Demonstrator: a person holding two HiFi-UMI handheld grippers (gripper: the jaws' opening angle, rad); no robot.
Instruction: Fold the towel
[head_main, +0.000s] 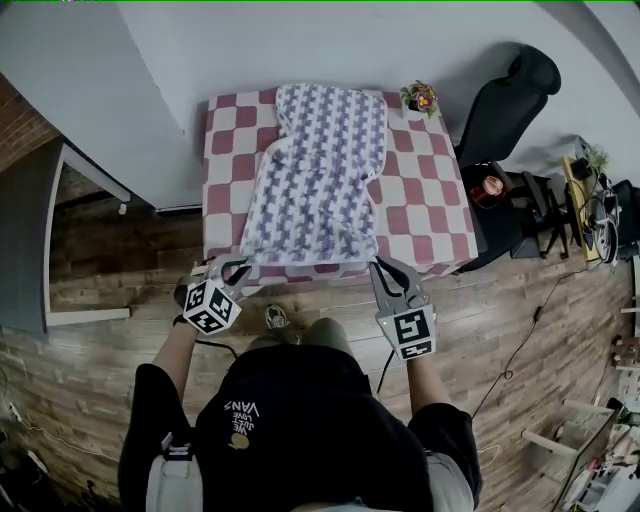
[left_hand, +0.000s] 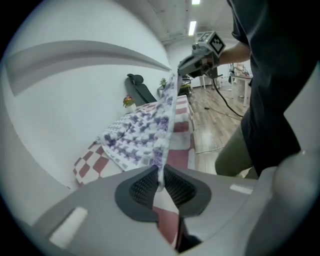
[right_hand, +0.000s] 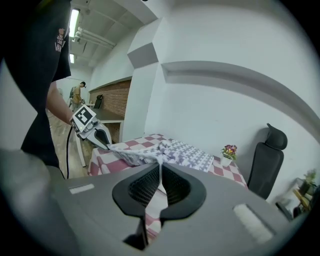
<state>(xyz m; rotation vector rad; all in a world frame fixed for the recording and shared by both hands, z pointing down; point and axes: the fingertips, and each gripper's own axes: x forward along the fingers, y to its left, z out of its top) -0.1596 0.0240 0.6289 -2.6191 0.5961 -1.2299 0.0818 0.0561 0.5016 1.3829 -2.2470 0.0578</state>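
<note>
Towel (head_main: 318, 175) | left gripper (head_main: 236, 266), right gripper (head_main: 381, 266) clamped on near corners | lift evenly; keep taut; match far edge

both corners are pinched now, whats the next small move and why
Probably carry both corners up and forward together toward the far edge of the towel. The left gripper and right gripper each pinch a near corner, the near edge hangs stretched between them off the table, and the rest lies flat, ready to fold in half.
</note>
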